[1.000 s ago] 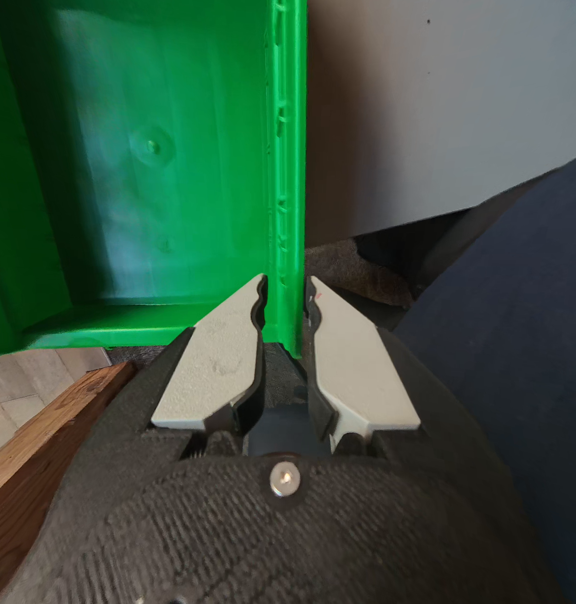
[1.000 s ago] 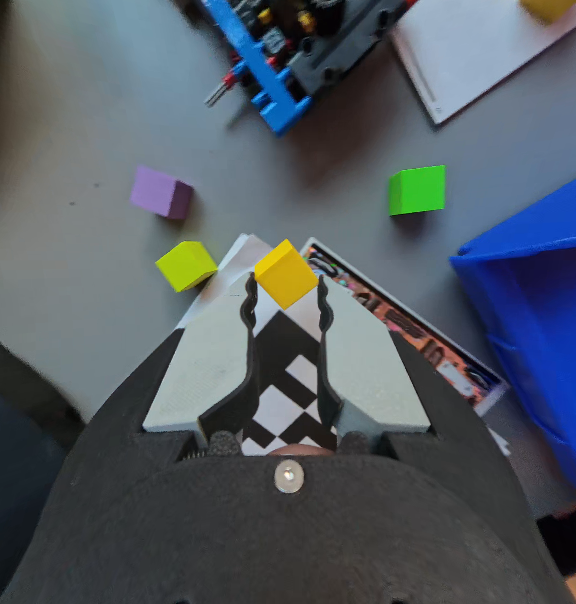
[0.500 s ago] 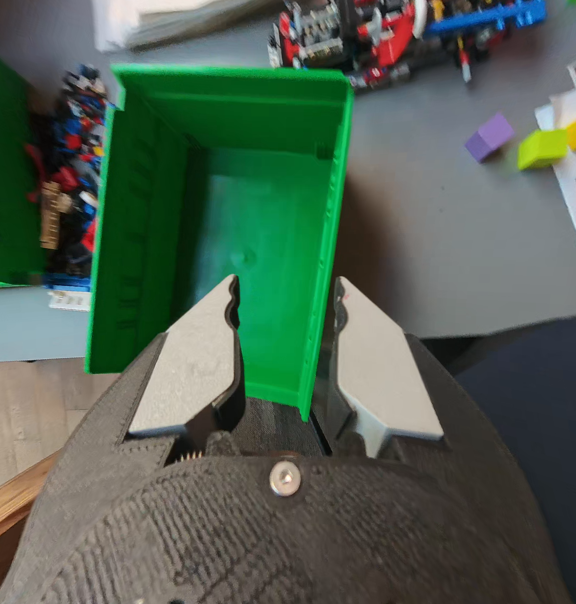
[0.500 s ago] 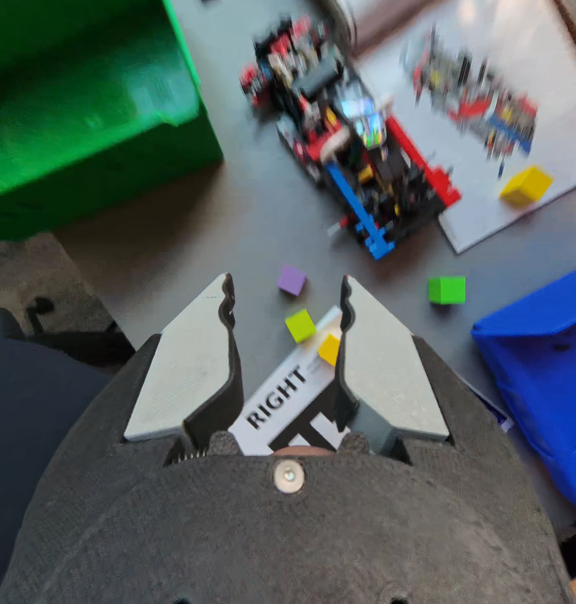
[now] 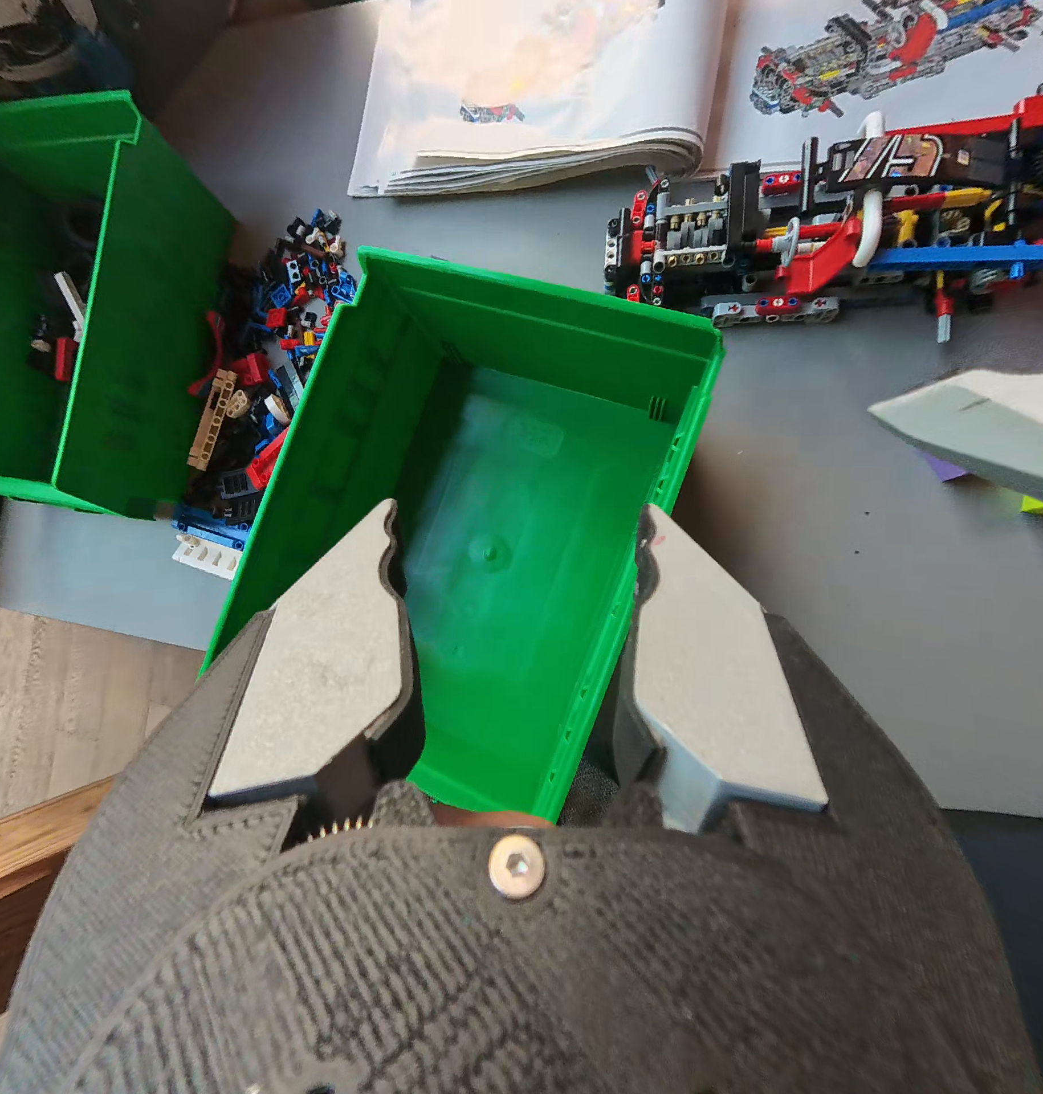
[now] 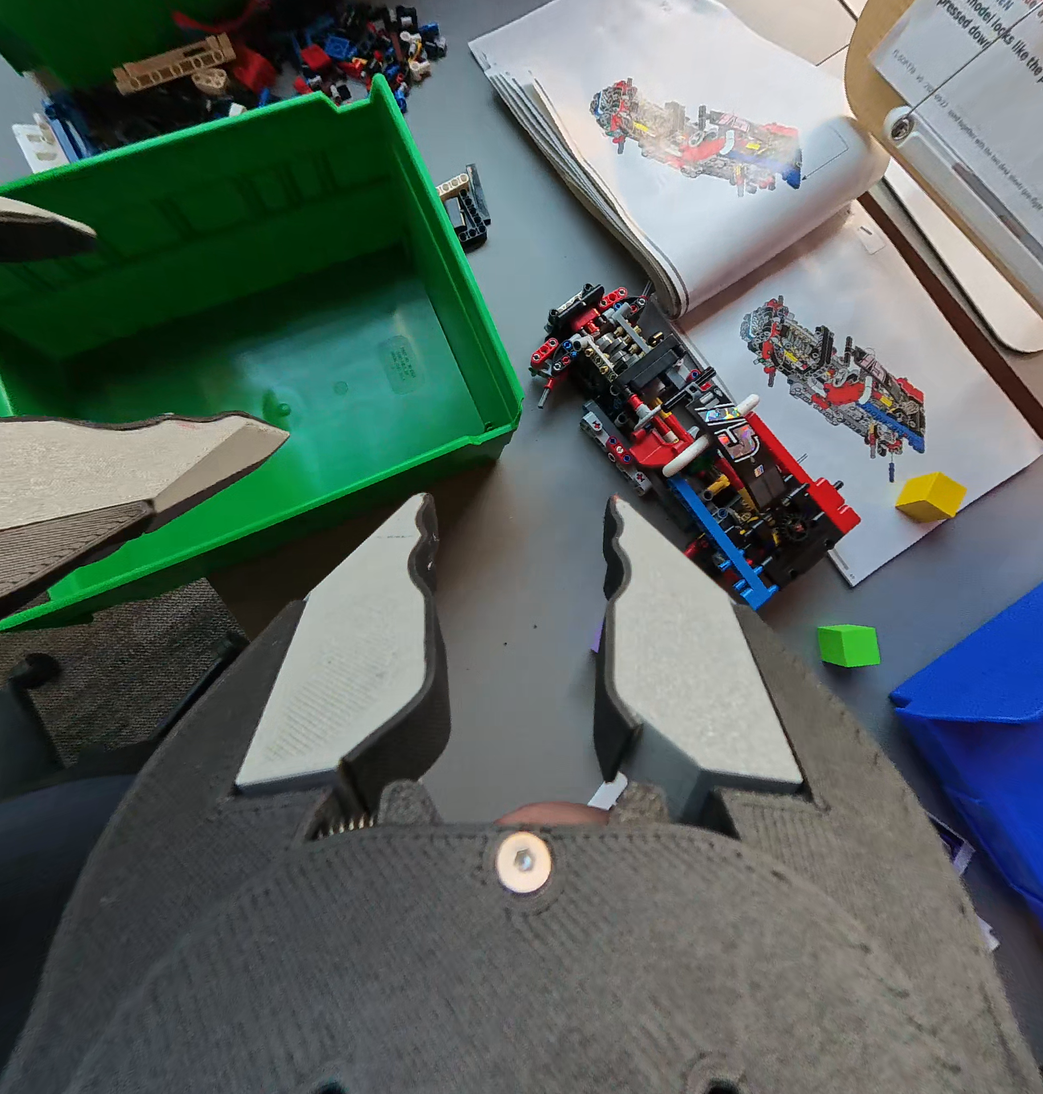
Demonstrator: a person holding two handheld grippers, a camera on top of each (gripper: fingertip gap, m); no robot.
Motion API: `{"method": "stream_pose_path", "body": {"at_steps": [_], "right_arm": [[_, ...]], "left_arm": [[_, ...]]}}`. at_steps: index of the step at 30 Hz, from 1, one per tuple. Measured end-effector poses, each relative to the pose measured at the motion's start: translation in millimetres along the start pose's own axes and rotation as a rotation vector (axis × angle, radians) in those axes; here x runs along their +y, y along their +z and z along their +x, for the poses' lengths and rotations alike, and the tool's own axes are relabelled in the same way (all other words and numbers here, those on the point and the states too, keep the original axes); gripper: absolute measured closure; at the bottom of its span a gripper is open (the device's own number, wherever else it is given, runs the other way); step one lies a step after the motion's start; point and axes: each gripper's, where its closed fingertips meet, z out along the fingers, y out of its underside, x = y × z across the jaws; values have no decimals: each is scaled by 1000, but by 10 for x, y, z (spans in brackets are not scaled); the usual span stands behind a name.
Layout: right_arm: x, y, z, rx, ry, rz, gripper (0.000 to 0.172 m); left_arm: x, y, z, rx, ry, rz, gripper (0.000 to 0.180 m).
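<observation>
Fingers apart on both my grippers, nothing clamped: left gripper [image 5: 516, 533] straddles the empty green bin's [image 5: 543, 367] right wall; right gripper [image 6: 519, 533] over bare surface [image 6: 519, 651].

The left gripper [image 5: 516, 533] is held with its two grey fingers [image 5: 341, 604] spread wide, nothing being pressed between the pads. The right gripper [image 6: 519, 533] is likewise held open, its pale fingers [image 6: 673, 639] set well apart and pointed downward, with nothing clamped between them. The left gripper's fingers are seen reaching in from the left edge of the right wrist view.
</observation>
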Motion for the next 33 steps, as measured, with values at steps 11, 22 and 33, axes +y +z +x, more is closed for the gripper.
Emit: {"method": "stream_pose_path", "body": {"at_steps": [11,22,33], "right_arm": [[191,-19,86,0,12,-33,114],[1451,322,1775,74,107,-289,123],[1763,891,2332,105,-91,-542,141]], "left_arm": [[61,60,85,19,27,-27,102],[752,-36,89,201,43,-185,133],[1156,-117,-33,153,6,-285,134]]}}
